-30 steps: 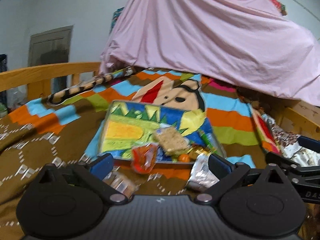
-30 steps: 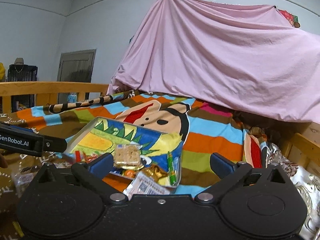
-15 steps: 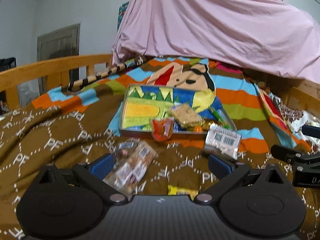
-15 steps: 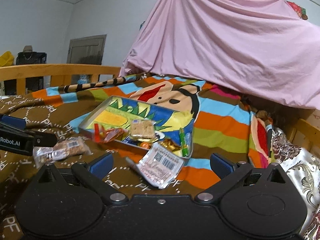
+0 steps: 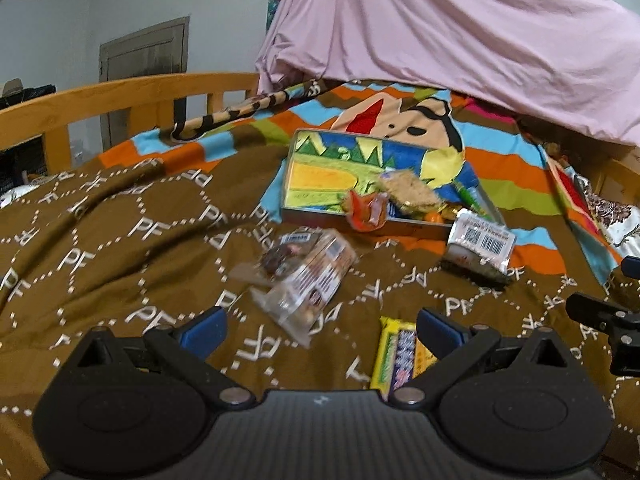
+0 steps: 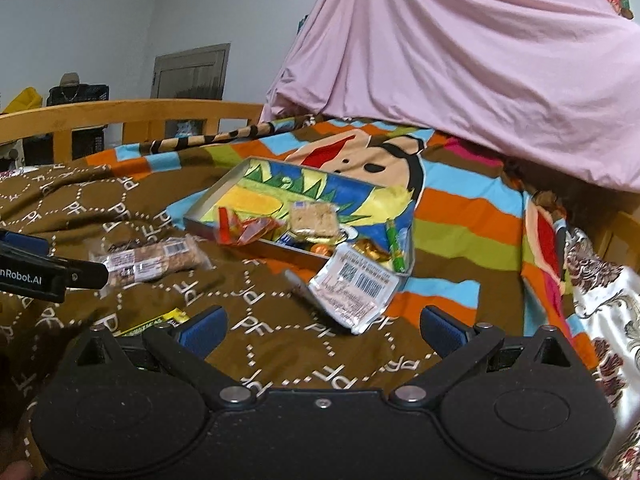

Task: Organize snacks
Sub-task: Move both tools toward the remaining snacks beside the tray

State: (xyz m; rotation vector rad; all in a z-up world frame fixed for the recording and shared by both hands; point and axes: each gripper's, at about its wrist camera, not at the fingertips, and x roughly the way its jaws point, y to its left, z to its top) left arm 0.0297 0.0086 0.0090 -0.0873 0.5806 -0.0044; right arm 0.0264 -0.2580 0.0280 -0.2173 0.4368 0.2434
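A shallow colourful tin tray lies on the bed and holds a cracker pack, an orange wrapper on its front rim, a green stick and small sweets. On the brown blanket lie a clear nut-bar pack, a silver barcoded packet and a yellow bar. My left gripper is open and empty above the nut-bar pack and yellow bar. My right gripper is open and empty near the silver packet.
A wooden bed rail runs along the left. A pink sheet drapes over the back. A striped cartoon blanket lies under the tray. The other gripper shows at each view's edge.
Both grippers have pulled back and risen from the tray. More of the brown blanket, the nut-bar pack, silver packet and yellow bar have come into view.
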